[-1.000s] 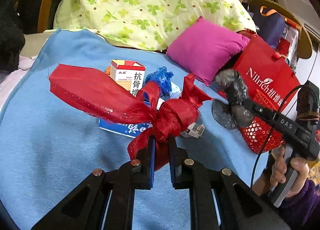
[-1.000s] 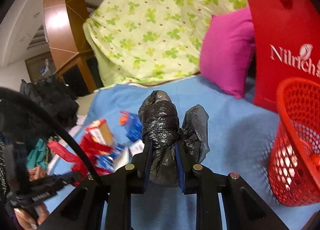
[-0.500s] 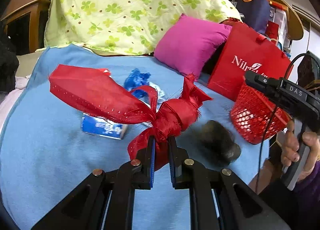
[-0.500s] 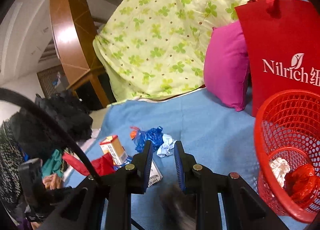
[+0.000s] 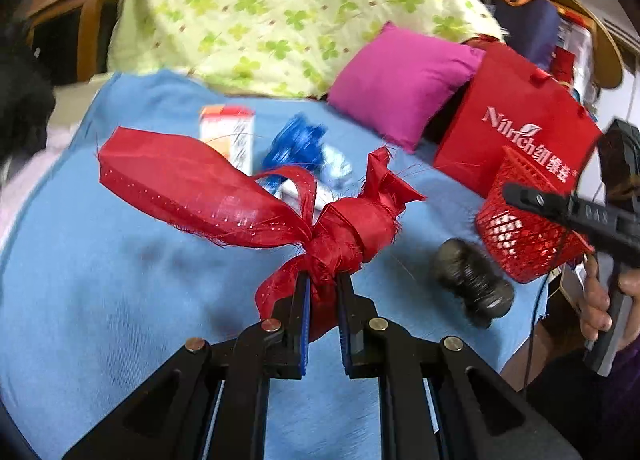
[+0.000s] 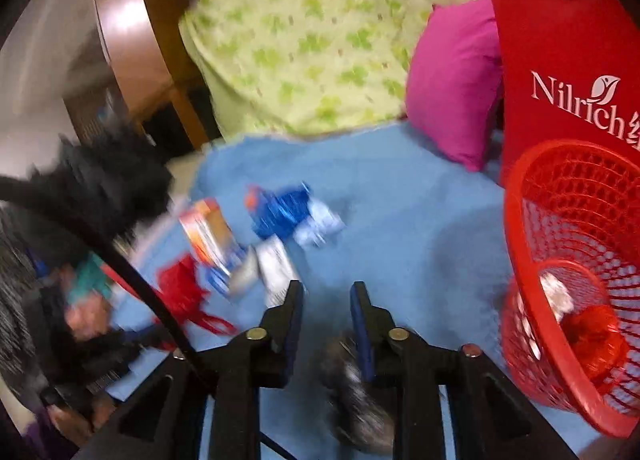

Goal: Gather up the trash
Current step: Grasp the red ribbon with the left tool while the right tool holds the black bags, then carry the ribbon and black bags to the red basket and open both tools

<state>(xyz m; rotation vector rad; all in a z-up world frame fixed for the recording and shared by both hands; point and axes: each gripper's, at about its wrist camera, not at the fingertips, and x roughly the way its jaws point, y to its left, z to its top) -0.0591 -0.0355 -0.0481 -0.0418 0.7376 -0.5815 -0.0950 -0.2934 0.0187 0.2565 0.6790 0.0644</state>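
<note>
Over the blue blanket (image 5: pixel 100 280), left gripper (image 5: pixel 322 284) clamped tight on the knot of a red ribbon bow (image 5: pixel 256 208), held up clear of the bedding, long tail trailing out to the left. Right gripper (image 6: pixel 326 296) parted, nothing between the fingers. Down on the blanket near its right edge, a black plastic bag bundle (image 5: pixel 472 284), lying just beside the red mesh basket (image 5: pixel 524 236), outside it; seen blurred beneath the right gripper's fingers (image 6: pixel 356 404). Inside that basket (image 6: pixel 536 300), a white crumple (image 6: pixel 556 296) and a red wad (image 6: pixel 596 336). Toward the blanket's far edge, an orange-and-white carton (image 5: pixel 228 132), a blue wrapper (image 5: pixel 296 144) and pale packets (image 5: pixel 336 168), bunched close together. Behind the basket, a red paper bag (image 5: pixel 516 124) leaning against a magenta cushion (image 5: pixel 396 80)
</note>
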